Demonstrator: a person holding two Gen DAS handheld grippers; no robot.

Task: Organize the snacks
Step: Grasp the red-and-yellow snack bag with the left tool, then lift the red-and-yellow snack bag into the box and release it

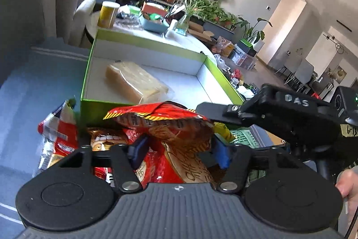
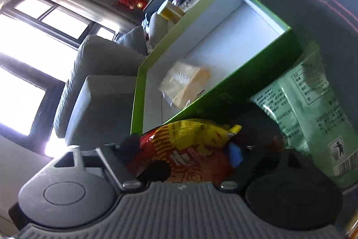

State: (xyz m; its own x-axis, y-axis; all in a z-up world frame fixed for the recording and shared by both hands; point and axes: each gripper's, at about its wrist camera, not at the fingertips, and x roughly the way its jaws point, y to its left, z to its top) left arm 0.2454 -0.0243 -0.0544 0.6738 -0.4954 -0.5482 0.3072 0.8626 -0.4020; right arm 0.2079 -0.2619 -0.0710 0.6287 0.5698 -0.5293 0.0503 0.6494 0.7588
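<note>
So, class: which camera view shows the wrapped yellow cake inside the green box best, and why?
The left wrist view. There the cake lies well lit and nearly whole on the white floor of the green box, only its near end cut off by the red snack bag. The right wrist view shows it tilted, paler, partly behind the box wall.

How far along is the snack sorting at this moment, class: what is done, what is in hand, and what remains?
Done: one clear-wrapped yellow cake lies inside the green box. In hand: the left gripper is shut on a red snack bag, and the right gripper is shut on a red-and-yellow bag. Left: a pale green packet and a red-and-white packet lie outside the box.
</note>
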